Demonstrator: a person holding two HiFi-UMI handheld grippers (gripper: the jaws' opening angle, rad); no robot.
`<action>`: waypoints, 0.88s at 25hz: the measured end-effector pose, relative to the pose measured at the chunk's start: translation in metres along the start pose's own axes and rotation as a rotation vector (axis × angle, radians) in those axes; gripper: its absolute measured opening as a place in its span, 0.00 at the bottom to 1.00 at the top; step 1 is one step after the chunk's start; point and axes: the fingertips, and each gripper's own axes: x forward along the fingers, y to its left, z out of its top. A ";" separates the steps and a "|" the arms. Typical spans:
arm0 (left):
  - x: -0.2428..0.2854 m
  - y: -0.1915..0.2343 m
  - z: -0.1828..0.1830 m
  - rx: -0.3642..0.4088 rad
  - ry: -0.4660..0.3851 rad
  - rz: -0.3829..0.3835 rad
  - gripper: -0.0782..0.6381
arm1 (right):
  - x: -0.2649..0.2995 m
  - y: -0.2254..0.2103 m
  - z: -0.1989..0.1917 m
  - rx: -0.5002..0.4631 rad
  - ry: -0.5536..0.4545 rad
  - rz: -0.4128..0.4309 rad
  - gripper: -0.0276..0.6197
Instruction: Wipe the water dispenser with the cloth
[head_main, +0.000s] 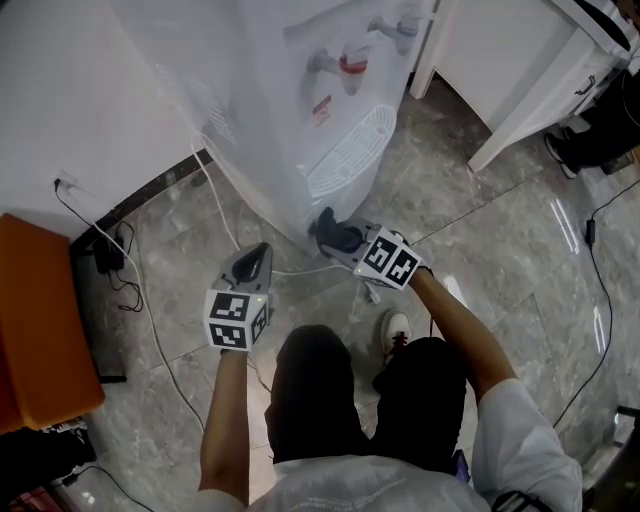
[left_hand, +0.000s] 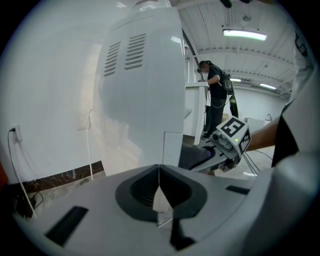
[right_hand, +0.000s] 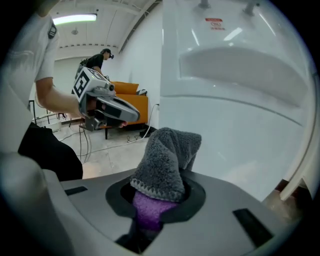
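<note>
The white water dispenser (head_main: 300, 110) stands against the wall, its taps and drip grille (head_main: 350, 150) facing right in the head view. My right gripper (head_main: 325, 232) is shut on a grey cloth (right_hand: 167, 160) with a purple underside, held close to the dispenser's lower front panel (right_hand: 235, 130); the cloth (head_main: 338, 236) bunches at the dispenser's foot. My left gripper (head_main: 258, 256) hangs to the left of it, shut with nothing held, jaws meeting in a thin line (left_hand: 159, 192). It faces the dispenser's vented side (left_hand: 140, 95).
A white cable (head_main: 225, 215) runs down the wall and across the grey tiled floor. An orange seat (head_main: 35, 320) stands at the left, with black cables (head_main: 120, 275) beside it. White furniture (head_main: 530, 80) is at the upper right. A person (left_hand: 216, 95) stands further off.
</note>
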 end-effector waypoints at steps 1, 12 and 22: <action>0.002 -0.001 -0.002 0.000 0.006 -0.002 0.13 | 0.002 -0.009 -0.011 0.016 0.018 -0.021 0.15; 0.031 -0.006 -0.024 0.006 0.045 0.009 0.13 | -0.008 -0.127 -0.082 0.101 0.116 -0.368 0.15; 0.056 -0.010 -0.052 -0.012 0.062 0.033 0.13 | -0.019 -0.223 -0.153 0.227 0.218 -0.578 0.15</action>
